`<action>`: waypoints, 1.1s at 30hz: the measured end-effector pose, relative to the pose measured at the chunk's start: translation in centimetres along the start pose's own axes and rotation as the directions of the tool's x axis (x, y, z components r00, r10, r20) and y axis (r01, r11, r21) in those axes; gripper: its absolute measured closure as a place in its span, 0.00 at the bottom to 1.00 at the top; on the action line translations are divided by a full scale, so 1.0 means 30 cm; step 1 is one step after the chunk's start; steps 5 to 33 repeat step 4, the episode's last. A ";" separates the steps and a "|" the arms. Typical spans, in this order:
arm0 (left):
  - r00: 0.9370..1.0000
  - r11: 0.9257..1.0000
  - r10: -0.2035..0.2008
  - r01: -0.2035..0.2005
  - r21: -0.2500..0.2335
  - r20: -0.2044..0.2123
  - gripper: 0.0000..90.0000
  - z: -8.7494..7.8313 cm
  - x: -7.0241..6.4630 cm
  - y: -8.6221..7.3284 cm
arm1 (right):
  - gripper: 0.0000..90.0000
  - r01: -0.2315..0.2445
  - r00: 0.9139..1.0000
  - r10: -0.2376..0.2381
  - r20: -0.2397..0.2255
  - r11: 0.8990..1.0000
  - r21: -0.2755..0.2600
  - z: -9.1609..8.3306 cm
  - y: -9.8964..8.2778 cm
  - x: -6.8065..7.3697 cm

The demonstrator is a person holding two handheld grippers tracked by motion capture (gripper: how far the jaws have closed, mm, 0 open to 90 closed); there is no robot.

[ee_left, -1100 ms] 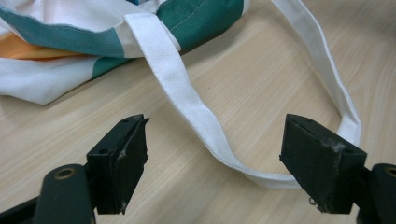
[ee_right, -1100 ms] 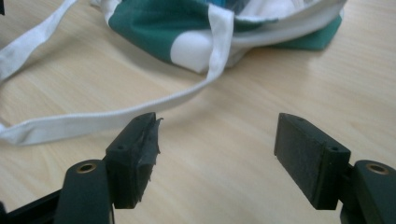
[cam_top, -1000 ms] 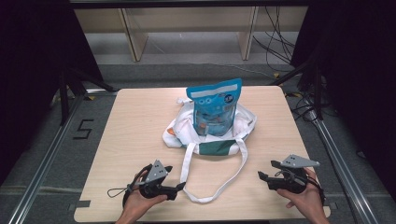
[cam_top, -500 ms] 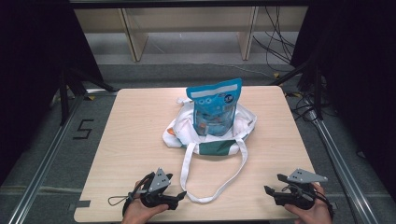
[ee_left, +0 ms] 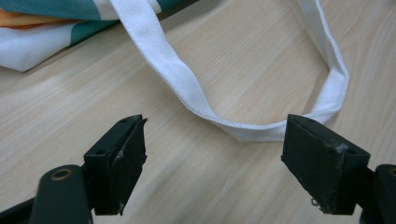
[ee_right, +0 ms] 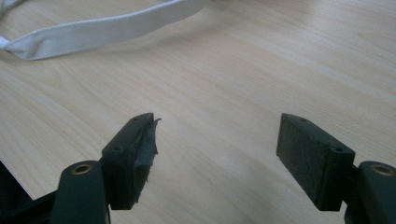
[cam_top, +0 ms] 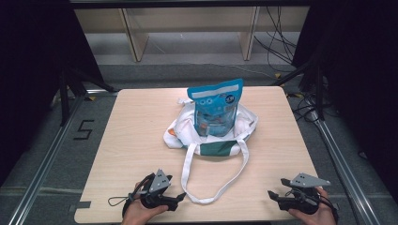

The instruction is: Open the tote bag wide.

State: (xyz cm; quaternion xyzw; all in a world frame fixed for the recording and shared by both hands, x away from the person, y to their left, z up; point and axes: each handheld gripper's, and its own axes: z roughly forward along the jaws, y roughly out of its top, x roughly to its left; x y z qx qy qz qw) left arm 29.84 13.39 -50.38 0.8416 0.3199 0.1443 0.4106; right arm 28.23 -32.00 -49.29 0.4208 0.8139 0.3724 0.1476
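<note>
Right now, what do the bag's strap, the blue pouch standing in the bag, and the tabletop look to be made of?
Strap: woven white fabric, matte, with stitched edges and soft folds. Pouch: probably plastic film, printed blue, with a see-through lower part and a flat sealed top. Tabletop: pale wood grain with a slight sheen, perhaps a laminate rather than solid wood.
</note>
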 end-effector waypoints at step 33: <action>1.000 1.000 -0.009 0.009 -0.005 0.001 0.23 -0.001 0.002 -0.001 | 0.32 0.015 1.000 -0.014 0.011 1.000 -0.015 0.002 -0.001 -0.007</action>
